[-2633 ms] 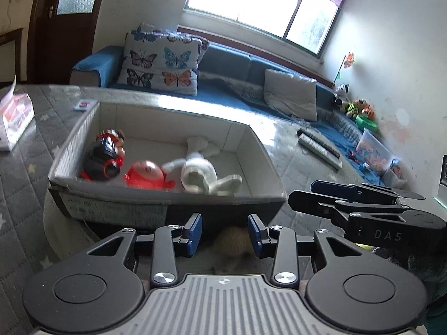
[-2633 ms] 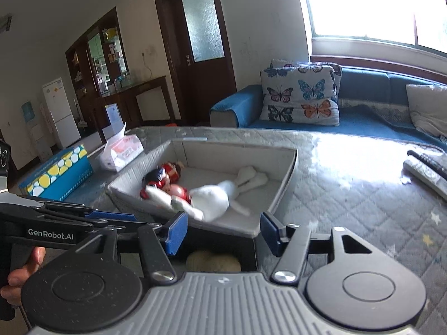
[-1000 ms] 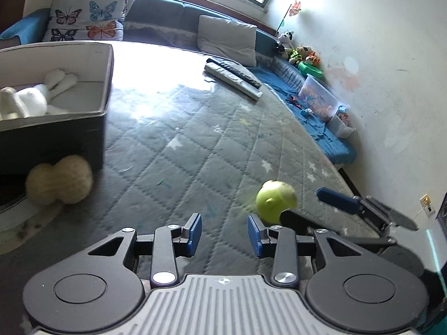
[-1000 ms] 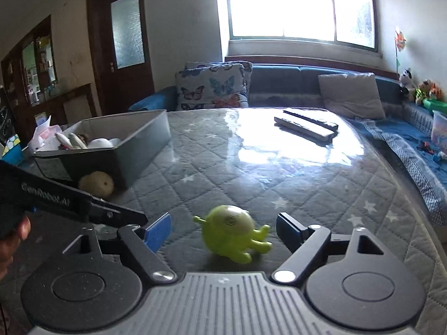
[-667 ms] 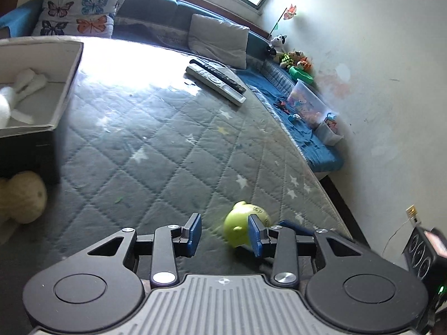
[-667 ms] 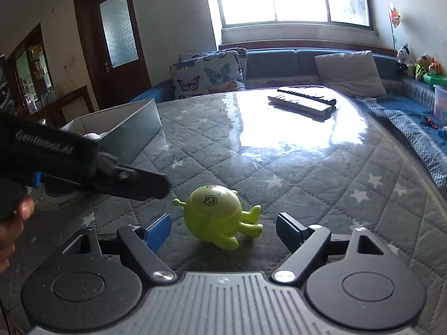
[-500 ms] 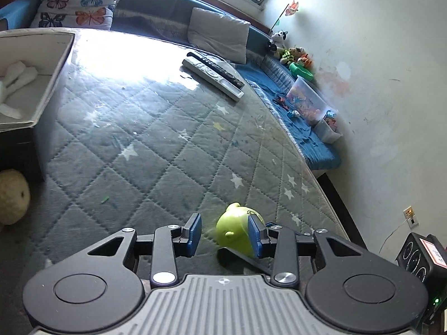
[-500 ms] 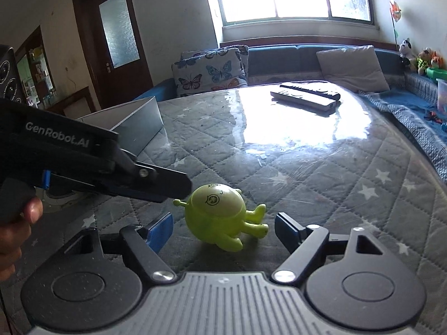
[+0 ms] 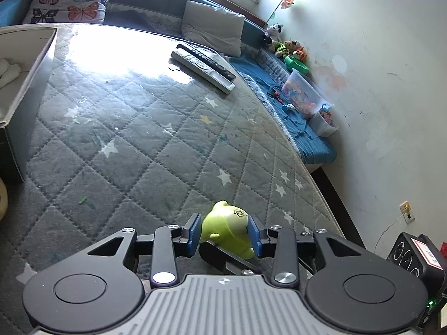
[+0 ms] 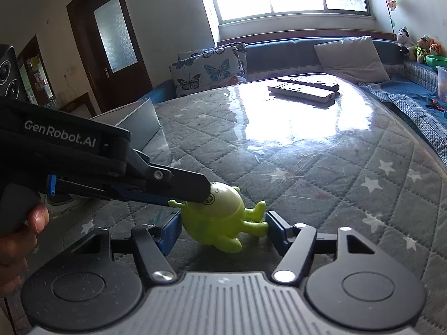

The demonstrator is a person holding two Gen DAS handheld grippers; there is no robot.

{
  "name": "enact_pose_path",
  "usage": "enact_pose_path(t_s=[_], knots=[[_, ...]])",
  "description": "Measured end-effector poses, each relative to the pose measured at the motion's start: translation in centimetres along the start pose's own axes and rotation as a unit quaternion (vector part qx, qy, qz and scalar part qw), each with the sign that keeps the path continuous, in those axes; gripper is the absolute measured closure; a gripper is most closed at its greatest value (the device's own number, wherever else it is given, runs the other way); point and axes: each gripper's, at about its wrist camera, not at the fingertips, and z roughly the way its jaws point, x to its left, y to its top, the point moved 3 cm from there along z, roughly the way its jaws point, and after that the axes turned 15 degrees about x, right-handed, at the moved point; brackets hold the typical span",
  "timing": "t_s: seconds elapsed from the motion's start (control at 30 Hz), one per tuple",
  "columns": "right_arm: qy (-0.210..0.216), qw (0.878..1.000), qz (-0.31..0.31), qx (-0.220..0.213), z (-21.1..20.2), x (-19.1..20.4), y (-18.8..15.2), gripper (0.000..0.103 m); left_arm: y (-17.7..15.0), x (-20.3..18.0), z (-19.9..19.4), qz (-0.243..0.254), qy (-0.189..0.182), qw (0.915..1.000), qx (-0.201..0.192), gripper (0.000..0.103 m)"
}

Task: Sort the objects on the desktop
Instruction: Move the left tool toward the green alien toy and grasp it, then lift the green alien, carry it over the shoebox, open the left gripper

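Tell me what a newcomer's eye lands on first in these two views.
First, the lime-green toy figure near the front of the quilted star-patterned table, with both tools around it: the left tool has its blue pads at the toy's sides, while the right tool stands open about it. Next, the two remote controls lying side by side at the far, sunlit end. The grey storage box sits at the left edge.

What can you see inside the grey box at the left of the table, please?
In the left wrist view, the grey box shows only a white soft item against its pale lining. The rest of its inside is out of frame. In the right wrist view, the left gripper hides it.
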Motion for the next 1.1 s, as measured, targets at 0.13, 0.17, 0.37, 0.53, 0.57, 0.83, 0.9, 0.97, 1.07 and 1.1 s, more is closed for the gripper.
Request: enact_pose_path(t_s=[0.13,0.17,0.37,0.53,0.57,0.83,0.9,0.97,1.07,1.1], knots=[[0.000,1.000,0.000,0.000,0.0,0.0,0.0,0.036,0.0,-0.1,0.1,-0.001,-0.001,1.0000,0.002,0.064],[0.000,1.000,0.000,0.000,0.0,0.0,0.0,0.036,0.0,-0.1,0.2,-0.002,-0.002,1.0000,0.002,0.064],[-0.003,1.000,0.001,0.001,-0.1,0.3,-0.2,0.036,-0.2,0.0,0.3,-0.005,-0.008,0.9999,0.007,0.064],[-0.003,1.000,-0.005,0.006,-0.2,0.7,-0.4,0.036,-0.7,0.3,-0.3,-0.002,-0.010,0.9999,0.006,0.064],[-0.003,1.000,-0.008,0.007,-0.2,1.0,-0.4,0.036,-0.8,0.5,-0.5,-0.002,-0.010,0.9999,0.005,0.064],[0.008,0.999,-0.037,0.014,-0.4,3.9,0.4,0.036,-1.9,2.0,-3.6,-0.011,-0.006,0.9998,-0.018,0.064],[0.011,0.999,-0.051,0.013,-0.4,5.0,1.0,0.036,-1.9,2.7,-5.2,-0.017,-0.004,0.9993,-0.034,0.064],[0.015,0.997,-0.068,0.010,-0.5,6.4,1.9,0.036,-1.8,3.3,-6.7,-0.023,-0.002,0.9985,-0.050,0.064],[0.022,0.995,-0.096,0.001,-0.5,8.8,3.7,0.036,-1.7,4.3,-9.2,-0.031,0.002,0.9968,-0.074,0.064],[0.025,0.994,-0.105,-0.002,-0.5,9.7,4.4,0.036,-1.5,4.7,-10.2,-0.032,0.005,0.9958,-0.085,0.064]])
